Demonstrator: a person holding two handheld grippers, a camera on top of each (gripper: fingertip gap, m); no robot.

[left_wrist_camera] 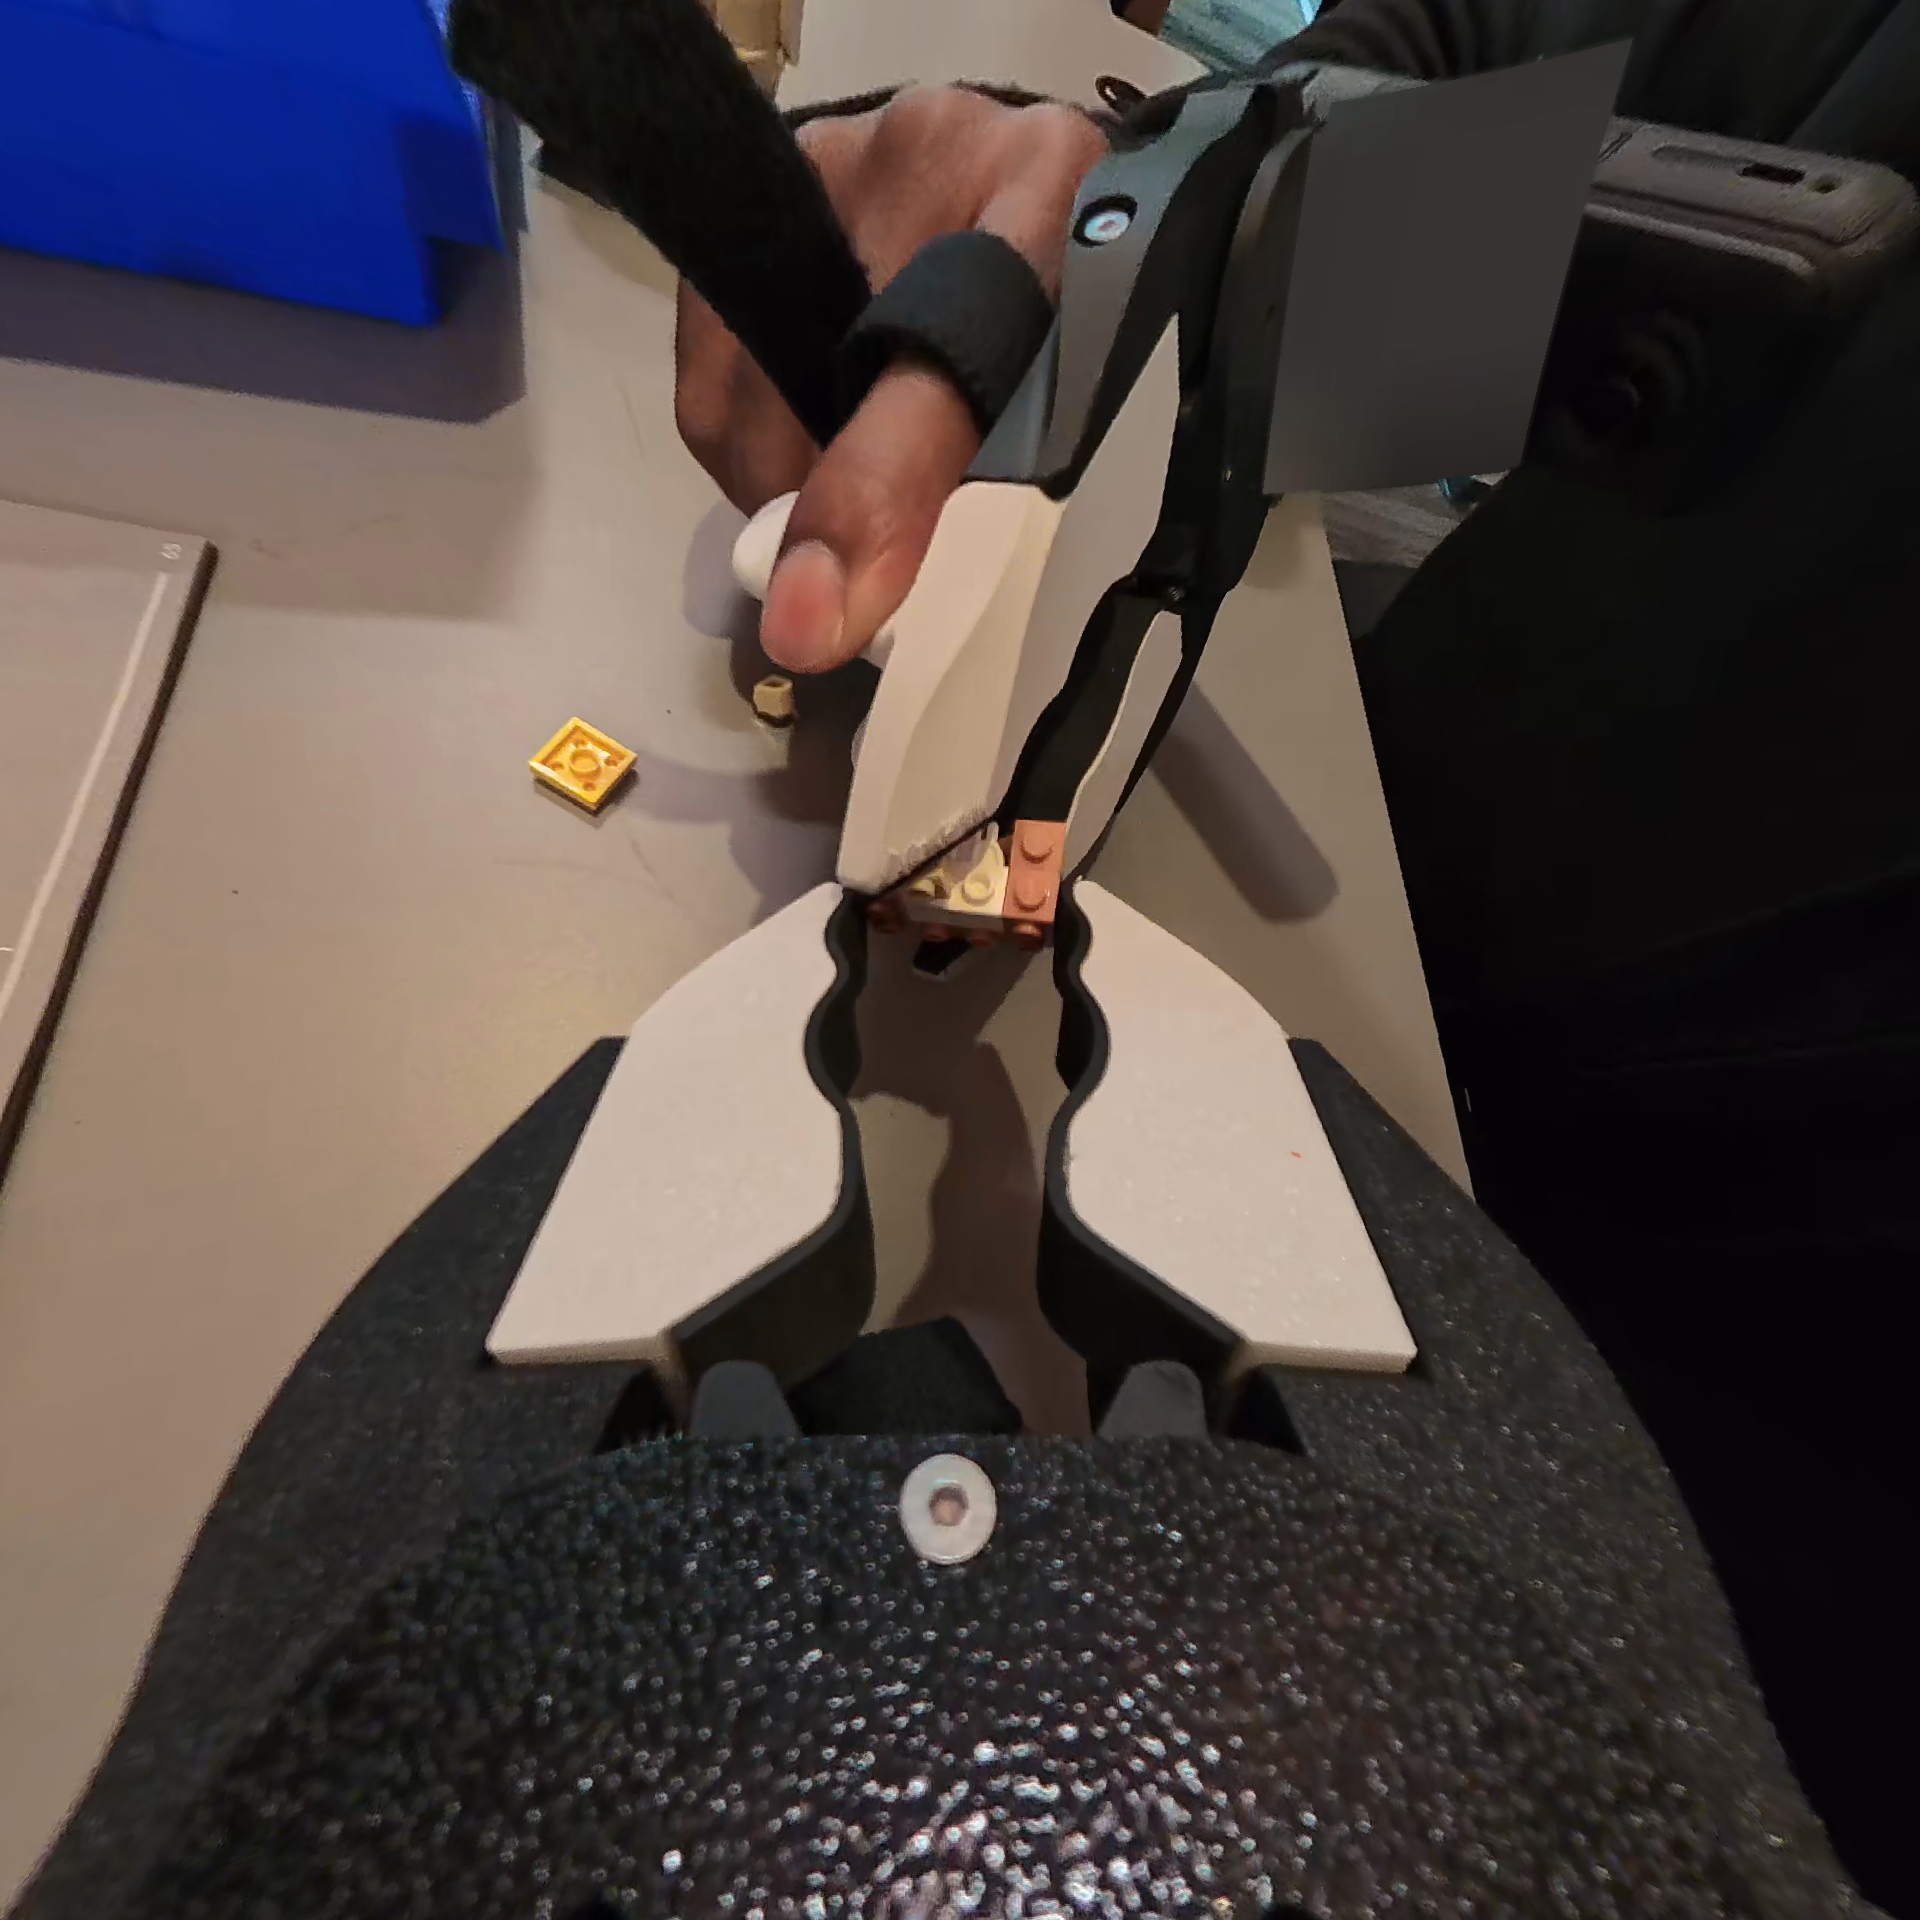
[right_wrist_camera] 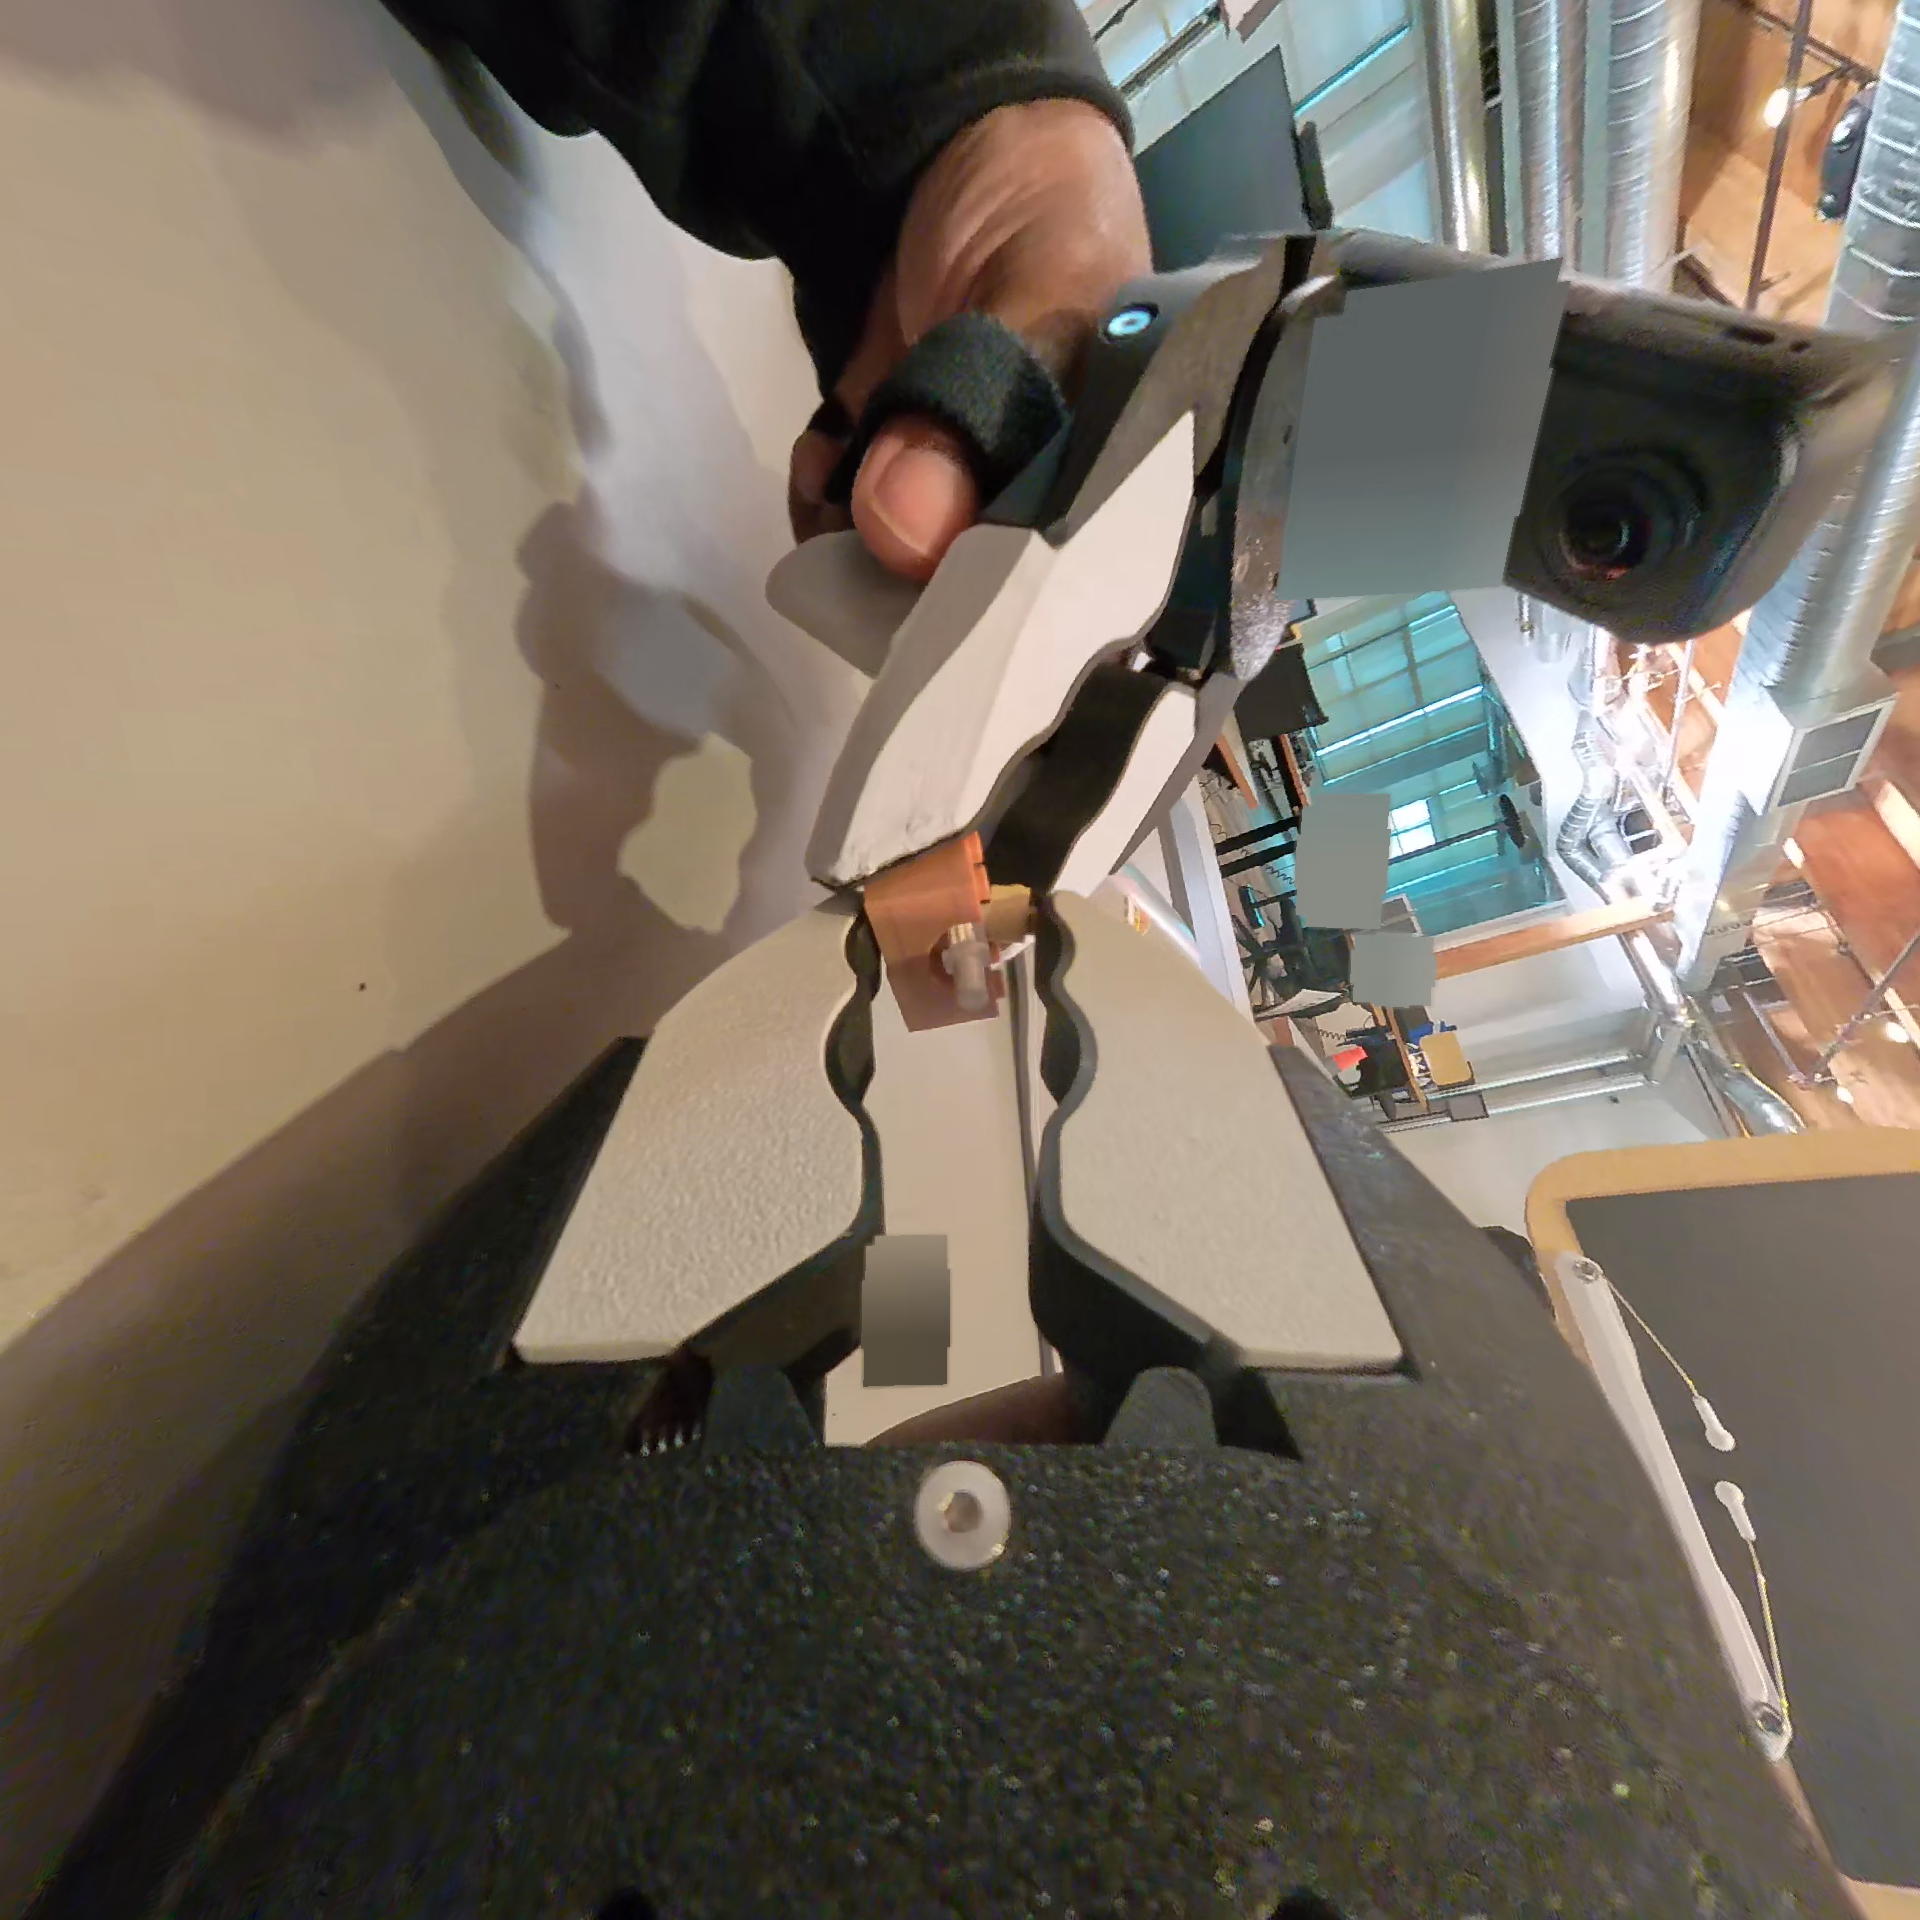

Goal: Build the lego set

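Both grippers met at one small brick clump (left_wrist_camera: 997,883), up in the air just over the grey counter (left_wrist_camera: 364,935). Its shadow lay on the counter right under it, so it prob. wasn't resting there.

L gripper (left_wrist_camera: 961,920): fingers part way closed, gripping the clump from both sides. One pad sat on the brown strip, the other on the dark bumps at the far side.

R gripper (right_wrist_camera: 956,925): fingers also part way closed on the same clump (right_wrist_camera: 925,914). The brown part was against one pad and a tan bit against the other. In the L view the R gripper came down from above, w/ a hand (left_wrist_camera: 894,312) around its grip. Its tips met the L tips at the clump, so the two pairs of fingers crossed each other.

The clump was brown w/ a cream piece on top. In the L view its bumps faced up, twd the camera. Its long side ran across, from one L finger to the other, and the brown strip ran away from the camera. In the R view a small clear peg (right_wrist_camera: 961,961) stuck out of the brown face, twd that camera.

Near by on the counter lay a flat yellow plate (left_wrist_camera: 582,764), bumps down, and a tiny tan bit (left_wrist_camera: 771,698), both well apart from the fingers. A grey mat (left_wrist_camera: 73,727) lay off to one side and a blue box (left_wrist_camera: 208,135) sat far back.
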